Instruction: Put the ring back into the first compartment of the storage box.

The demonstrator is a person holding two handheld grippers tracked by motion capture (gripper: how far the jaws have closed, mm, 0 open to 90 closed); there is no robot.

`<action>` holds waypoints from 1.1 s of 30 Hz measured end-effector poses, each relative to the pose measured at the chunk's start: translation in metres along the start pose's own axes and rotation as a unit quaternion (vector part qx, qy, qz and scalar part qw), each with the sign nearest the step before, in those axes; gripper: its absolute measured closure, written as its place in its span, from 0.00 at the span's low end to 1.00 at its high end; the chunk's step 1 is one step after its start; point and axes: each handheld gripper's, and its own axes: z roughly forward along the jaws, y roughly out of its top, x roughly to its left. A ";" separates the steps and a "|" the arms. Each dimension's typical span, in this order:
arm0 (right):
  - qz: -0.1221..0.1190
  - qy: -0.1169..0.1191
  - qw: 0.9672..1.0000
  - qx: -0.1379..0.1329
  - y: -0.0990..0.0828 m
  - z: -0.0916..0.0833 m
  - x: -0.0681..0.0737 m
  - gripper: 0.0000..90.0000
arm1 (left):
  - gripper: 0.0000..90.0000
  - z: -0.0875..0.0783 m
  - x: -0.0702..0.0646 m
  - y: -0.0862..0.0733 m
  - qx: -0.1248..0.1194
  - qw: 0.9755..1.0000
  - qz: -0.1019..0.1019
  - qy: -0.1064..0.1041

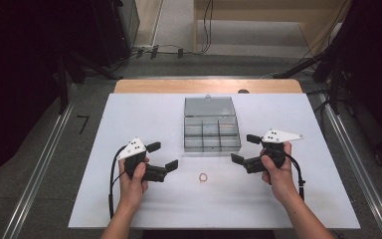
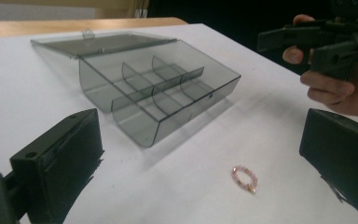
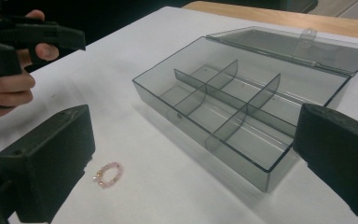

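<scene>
Right now the small pink beaded ring lies flat on the white desk, near its front edge and roughly midway between my two claws, touched by neither. From the left gripper view the ring sits ahead and between the jaws, nearer the right-hand one; from the right gripper view it lies just beside my left-hand jaw. Behind it, apart from it, stands the clear grey compartment box, its lid folded back flat toward the far side of the desk, its interior split by dividers into several cells; I see nothing inside them. My left claw hangs just above the desk to the left of the ring, jaws spread wide and holding nothing, pointing inward toward the middle. My right claw mirrors it on the other side, jaws likewise wide apart and empty, aimed at the same spot. Each is gripped in a hand, with a black cable trailing back from the left one toward the desk's near edge.
</scene>
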 end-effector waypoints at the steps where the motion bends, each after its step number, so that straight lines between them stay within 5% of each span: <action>1: 0.000 0.002 1.000 0.001 0.000 0.000 0.001 0.00 | 0.00 -0.002 0.000 -0.002 0.003 1.000 0.000 0.000; 20: -0.013 0.031 0.999 0.027 0.003 0.014 0.024 0.00 | 0.00 -0.043 -0.002 -0.027 -0.010 1.000 -0.001 0.024; 33: -0.014 0.051 0.996 0.076 -0.004 0.037 0.038 0.07 | 0.00 -0.064 0.012 -0.040 -0.013 0.999 -0.010 0.045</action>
